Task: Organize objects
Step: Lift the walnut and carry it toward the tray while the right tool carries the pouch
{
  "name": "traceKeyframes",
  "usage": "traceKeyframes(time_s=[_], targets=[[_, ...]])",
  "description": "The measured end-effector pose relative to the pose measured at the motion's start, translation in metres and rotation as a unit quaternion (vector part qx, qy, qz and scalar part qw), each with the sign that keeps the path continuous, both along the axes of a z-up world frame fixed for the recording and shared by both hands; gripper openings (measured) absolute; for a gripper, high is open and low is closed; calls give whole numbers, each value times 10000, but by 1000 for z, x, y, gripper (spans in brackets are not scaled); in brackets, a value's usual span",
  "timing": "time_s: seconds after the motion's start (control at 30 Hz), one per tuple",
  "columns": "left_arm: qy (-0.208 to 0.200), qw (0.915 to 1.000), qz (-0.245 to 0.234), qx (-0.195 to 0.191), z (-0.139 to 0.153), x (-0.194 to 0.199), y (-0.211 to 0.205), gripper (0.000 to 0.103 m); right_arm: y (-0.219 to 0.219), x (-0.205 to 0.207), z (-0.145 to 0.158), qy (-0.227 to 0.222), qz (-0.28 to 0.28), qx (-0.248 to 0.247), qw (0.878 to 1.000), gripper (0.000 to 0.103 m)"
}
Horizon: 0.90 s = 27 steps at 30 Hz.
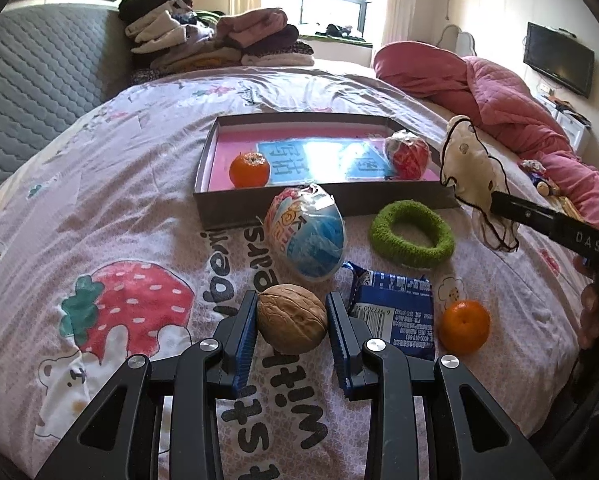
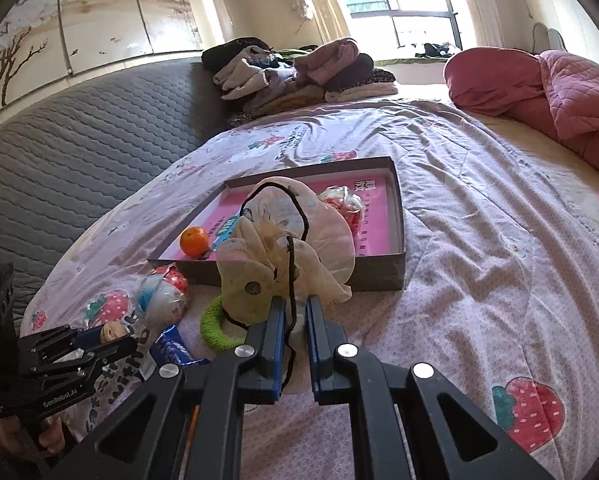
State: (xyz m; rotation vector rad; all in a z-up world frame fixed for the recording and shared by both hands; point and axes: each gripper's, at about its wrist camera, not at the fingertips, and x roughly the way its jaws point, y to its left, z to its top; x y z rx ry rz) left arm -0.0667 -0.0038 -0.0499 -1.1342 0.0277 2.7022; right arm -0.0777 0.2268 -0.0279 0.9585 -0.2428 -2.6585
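Observation:
My left gripper [image 1: 292,305] is shut on a brown walnut [image 1: 292,319], low over the bed; it also shows in the right wrist view [image 2: 111,332]. My right gripper [image 2: 296,307] is shut on a cream cloth pouch with a black drawstring [image 2: 287,248], held up just in front of the grey box's [image 2: 379,272] near wall; the pouch also shows in the left wrist view [image 1: 469,168]. The box [image 1: 323,196] has a pink floor and holds an orange [image 1: 249,169] and a red wrapped ball [image 1: 406,155].
On the bedspread in front of the box lie a blue-white wrapped egg [image 1: 308,236], a green fuzzy ring [image 1: 412,233], a blue snack packet [image 1: 395,312] and a second orange [image 1: 464,326]. Folded clothes [image 1: 215,40] and a pink quilt [image 1: 499,96] lie at the back.

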Motion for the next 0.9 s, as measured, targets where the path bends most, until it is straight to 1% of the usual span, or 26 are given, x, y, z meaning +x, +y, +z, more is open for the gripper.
traceKeyframes(time_s=[0.3,0.53,0.9], targets=[[173,9998,104,32,16,-2,0,34,-8,10,10,258,66,97,9996,10],[236,9996,139,15,26,-7,6,34,-7,13,11,301,30,71,9995,10],[315,9994,147,37,38,-20,11,34,-9,15,17,454,-37,187,9988,10]])
